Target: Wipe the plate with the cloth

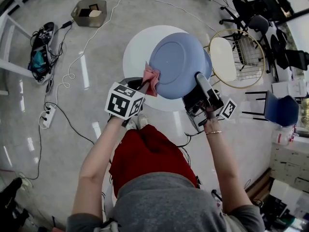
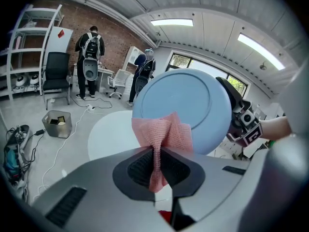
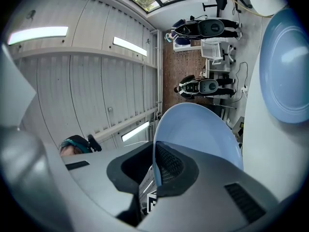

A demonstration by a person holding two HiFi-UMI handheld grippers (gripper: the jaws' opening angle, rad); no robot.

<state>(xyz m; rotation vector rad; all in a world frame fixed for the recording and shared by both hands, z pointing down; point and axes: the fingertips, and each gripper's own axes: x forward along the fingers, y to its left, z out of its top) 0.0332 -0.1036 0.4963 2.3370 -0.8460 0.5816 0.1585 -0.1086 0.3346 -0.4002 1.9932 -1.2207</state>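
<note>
A light-blue plate is held tilted in the air above the round white table. My right gripper is shut on its near right rim; in the right gripper view the rim runs between the jaws of that gripper. My left gripper is shut on a pink cloth, whose bunched end sits at the plate's left edge. In the left gripper view the cloth rises out of the left gripper in front of the plate.
A second blue plate lies on the white table. A round gold wire stand is right of the table. On the floor are a box, cables and a power strip. Two people stand at the back of the room.
</note>
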